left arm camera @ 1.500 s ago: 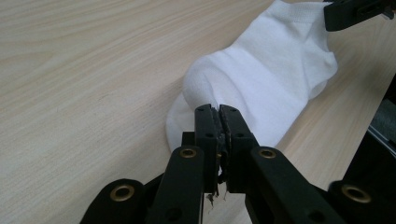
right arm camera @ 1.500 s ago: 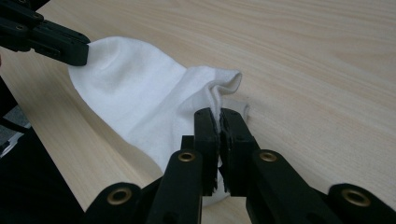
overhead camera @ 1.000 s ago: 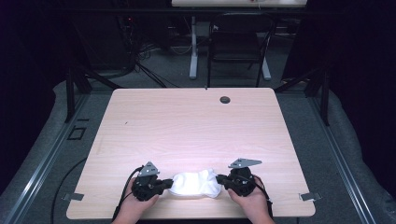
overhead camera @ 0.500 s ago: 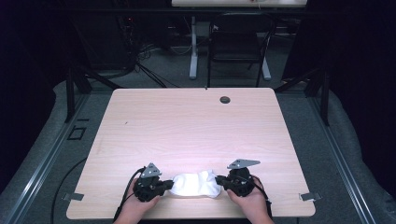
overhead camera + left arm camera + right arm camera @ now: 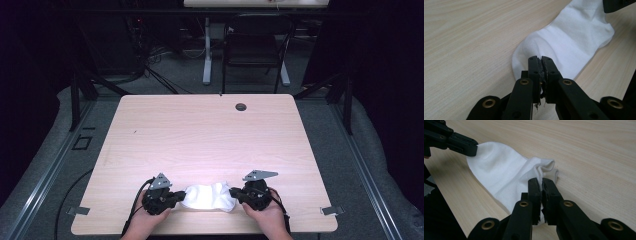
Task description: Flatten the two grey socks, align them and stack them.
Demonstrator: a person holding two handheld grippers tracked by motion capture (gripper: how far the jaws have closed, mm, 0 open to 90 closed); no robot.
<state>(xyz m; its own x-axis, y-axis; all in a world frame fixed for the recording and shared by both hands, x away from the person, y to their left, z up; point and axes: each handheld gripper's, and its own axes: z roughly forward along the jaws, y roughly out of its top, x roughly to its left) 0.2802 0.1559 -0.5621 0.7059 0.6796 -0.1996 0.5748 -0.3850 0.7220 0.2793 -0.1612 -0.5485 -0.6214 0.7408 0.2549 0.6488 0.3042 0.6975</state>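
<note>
Two grippers, our left gripper [image 5: 176, 196] and right gripper [image 5: 235, 192], each pinch one end of a soft, rumpled white sock [image 5: 207, 196] near the wood-grain table's [image 5: 200, 135] near edge.

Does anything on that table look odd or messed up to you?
Nothing is spilled or broken. The white sock lies rumpled at the table's near edge, pinched at one end by the left gripper and at the other by the right gripper.
</note>
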